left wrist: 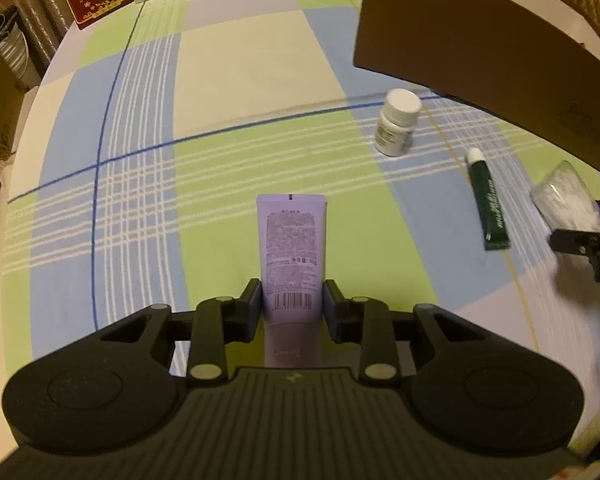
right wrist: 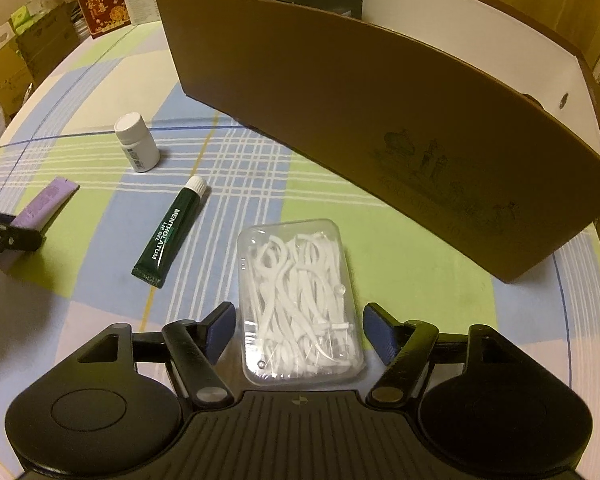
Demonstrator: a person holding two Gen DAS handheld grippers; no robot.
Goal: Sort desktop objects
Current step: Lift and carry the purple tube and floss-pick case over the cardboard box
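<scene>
I have the left gripper [left wrist: 293, 300] pinching the flat lilac plastic tube [left wrist: 292, 252] at centre frame, ready for the brown cardboard box [right wrist: 380, 120] at upper right, while my right gripper [right wrist: 296, 330] straddles the clear floss-pick case [right wrist: 298, 304], pads spread clear.

Left gripper [left wrist: 293, 304]: matte black, a ribbed central plate near the camera flanked by two round housings with shallow discs, and silver pivot pins on the linkage arms. Its fingers [left wrist: 253, 300] carry dark blue pads. Right gripper [right wrist: 299, 330]: same black build, glossy link bars, triangular cut-outs, brighter blue pads [right wrist: 380, 332] facing inward.
</scene>
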